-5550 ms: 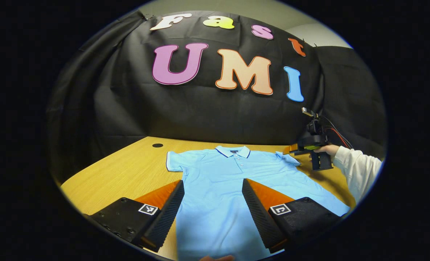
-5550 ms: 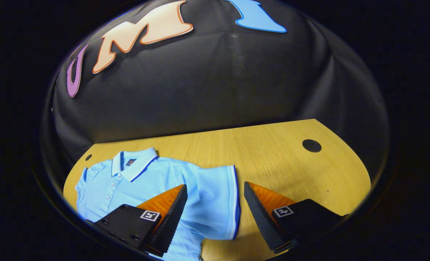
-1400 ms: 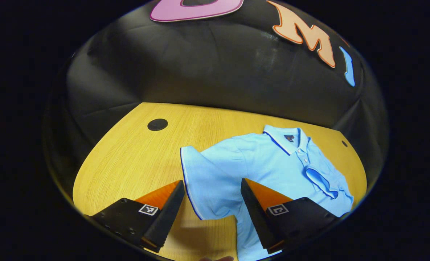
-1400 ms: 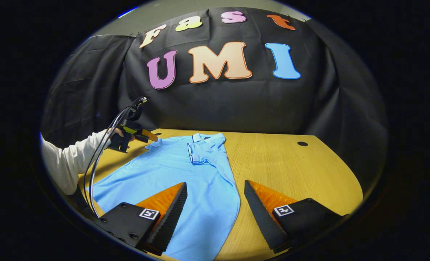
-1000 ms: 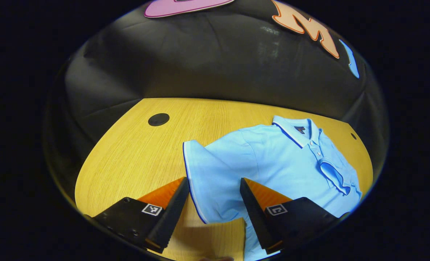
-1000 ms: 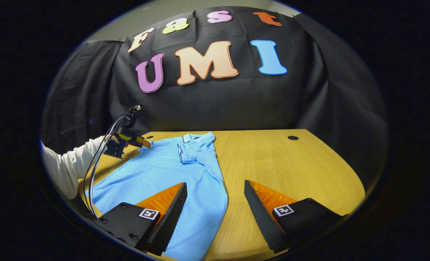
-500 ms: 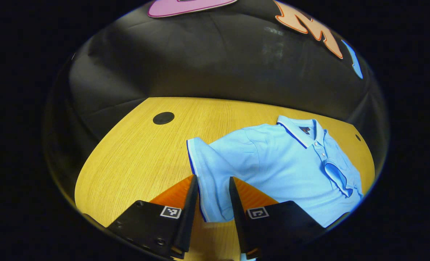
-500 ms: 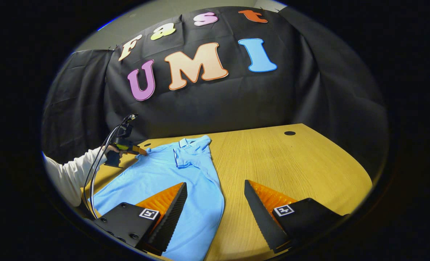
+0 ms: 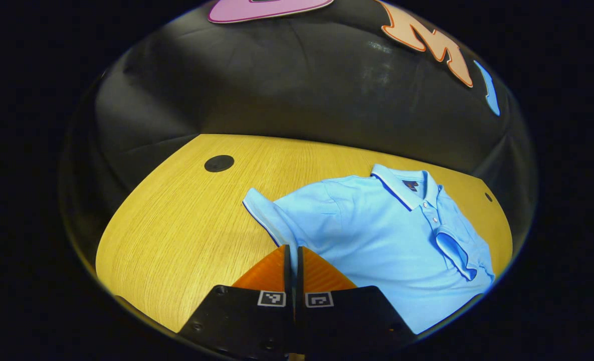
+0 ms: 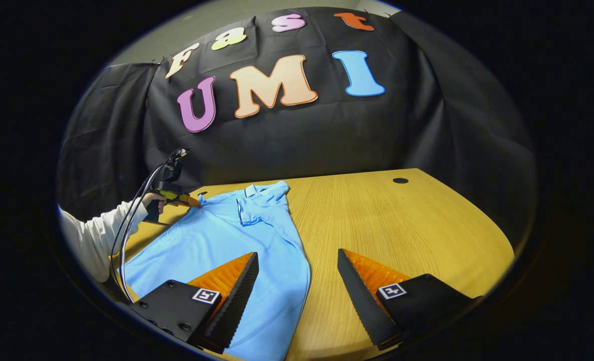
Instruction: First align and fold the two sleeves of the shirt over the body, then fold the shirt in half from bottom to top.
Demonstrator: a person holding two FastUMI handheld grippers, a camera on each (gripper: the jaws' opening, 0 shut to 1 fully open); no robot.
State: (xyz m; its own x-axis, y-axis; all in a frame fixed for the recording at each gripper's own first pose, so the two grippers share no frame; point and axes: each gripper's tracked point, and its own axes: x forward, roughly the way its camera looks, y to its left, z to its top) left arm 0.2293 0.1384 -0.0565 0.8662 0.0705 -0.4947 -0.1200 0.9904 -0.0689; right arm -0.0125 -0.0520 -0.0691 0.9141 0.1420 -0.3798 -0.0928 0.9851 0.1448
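Note:
A light-blue polo shirt [image 9: 377,235] lies face up on the wooden table [image 9: 176,220], collar [image 9: 402,183] toward the wall. My left gripper [image 9: 292,250] is shut on the hem of the shirt's left sleeve [image 9: 271,215], which bunches toward the fingers. The other sleeve [image 9: 454,248] lies folded over the chest. In the right gripper view the shirt [image 10: 216,240] stretches from the near edge to the far left, where the left gripper [image 10: 195,203] pinches the sleeve. My right gripper [image 10: 297,265] is open over the shirt's near side edge, holding nothing.
A hand in a white sleeve [image 10: 91,235] holds the left gripper, with cables looping up from it. The table [image 10: 402,225] has a round cable hole [image 9: 219,163] at the back left and another hole [image 10: 400,180] at the back right. Black cloth walls stand behind.
My left gripper has gone from open around the left sleeve to shut on its hem, and the sleeve has bunched up. The right gripper has stayed open and barely shifted.

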